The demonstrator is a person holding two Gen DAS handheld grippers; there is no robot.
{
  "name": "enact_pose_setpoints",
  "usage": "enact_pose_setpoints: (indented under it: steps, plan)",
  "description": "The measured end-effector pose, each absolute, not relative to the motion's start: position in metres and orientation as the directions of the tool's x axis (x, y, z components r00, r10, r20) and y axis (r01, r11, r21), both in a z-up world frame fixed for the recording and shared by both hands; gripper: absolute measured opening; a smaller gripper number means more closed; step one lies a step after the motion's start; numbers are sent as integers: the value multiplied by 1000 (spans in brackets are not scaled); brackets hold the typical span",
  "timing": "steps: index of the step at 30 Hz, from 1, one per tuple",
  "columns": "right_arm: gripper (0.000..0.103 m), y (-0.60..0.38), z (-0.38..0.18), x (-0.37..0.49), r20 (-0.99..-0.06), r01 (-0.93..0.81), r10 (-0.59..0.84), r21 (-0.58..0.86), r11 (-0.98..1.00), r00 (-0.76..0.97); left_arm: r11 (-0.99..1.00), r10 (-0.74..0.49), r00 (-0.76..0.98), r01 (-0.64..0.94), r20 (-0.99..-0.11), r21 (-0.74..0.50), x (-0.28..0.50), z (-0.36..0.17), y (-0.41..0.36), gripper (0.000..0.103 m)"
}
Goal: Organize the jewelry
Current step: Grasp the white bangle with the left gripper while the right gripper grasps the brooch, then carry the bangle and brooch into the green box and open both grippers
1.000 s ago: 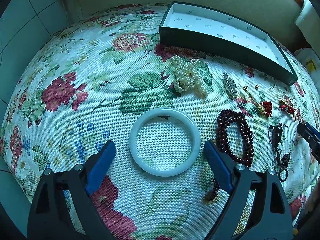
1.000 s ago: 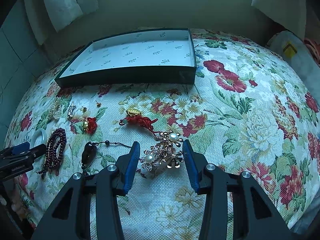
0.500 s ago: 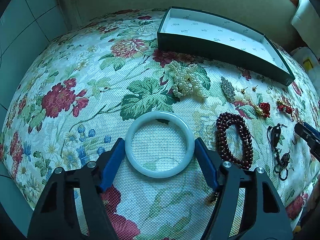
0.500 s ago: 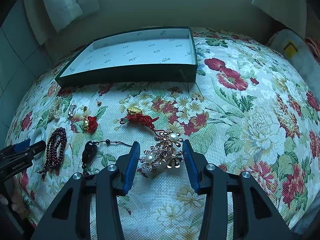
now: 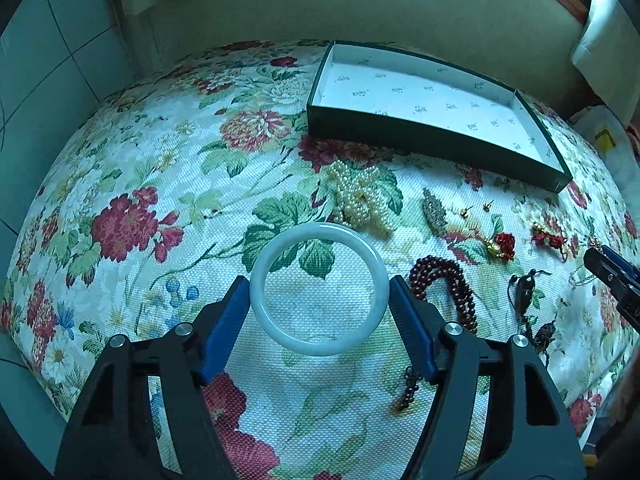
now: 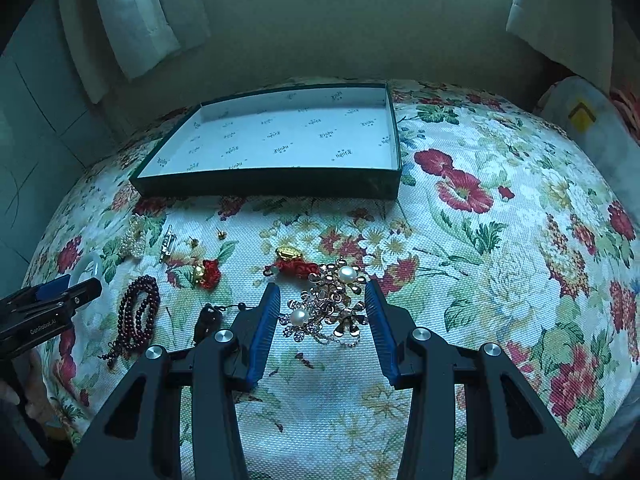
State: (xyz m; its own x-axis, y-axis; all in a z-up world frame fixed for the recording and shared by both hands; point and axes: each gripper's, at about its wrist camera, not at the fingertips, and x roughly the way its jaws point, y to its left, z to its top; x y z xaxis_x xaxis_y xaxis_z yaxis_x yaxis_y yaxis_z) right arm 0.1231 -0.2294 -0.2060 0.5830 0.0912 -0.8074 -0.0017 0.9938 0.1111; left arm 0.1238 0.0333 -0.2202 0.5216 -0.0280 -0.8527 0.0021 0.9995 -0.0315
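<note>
A white jade bangle (image 5: pixel 320 349) sits between the blue pads of my left gripper (image 5: pixel 318 284), which is shut on its two sides; the ring looks slightly raised off the floral cloth. In the right wrist view a cluster of gold flower brooches with pearls (image 6: pixel 324 312) lies between the pads of my right gripper (image 6: pixel 321 286), and the pads touch its sides. The dark green box (image 5: pixel 420 136) with a white printed lining stands open at the back, nothing in it. The left gripper (image 6: pixel 80 288) shows at the left edge of the right wrist view.
On the cloth lie a pearl cluster (image 5: pixel 360 196), a dark red bead string (image 5: pixel 452 280), a silver pin (image 5: pixel 436 210), small gold studs (image 5: pixel 464 212), two red knot charms (image 5: pixel 502 244) and a black pendant (image 5: pixel 522 288). Walls and curtains ring the table.
The left jaws closed in from wide apart onto the bangle, and the bangle now sits higher against the pearls. The right gripper and the brooches stayed as they were.
</note>
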Motion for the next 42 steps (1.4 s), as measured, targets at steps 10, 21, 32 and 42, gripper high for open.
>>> enact_pose_setpoints:
  steps: [10,21,32,42]
  plan:
    - [44,-232,-162,144,-741,-16,107,128,992,663,996,-86,600,73,-795,-52,157,-173,11,70]
    - [44,-241,-112,203,-626,-25,90,112,993,775,993,-110,675,101,-730,-57,225,-138,-11,70]
    - [44,-240,-179,268,-720,-6,94,124,992,688,993,-96,635,115,-766,-29,288,-189,-27,70]
    - [44,-237,-233,288,-803,7,94,122,993,589,994,-69,554,110,-830,-9,314,-242,-29,70]
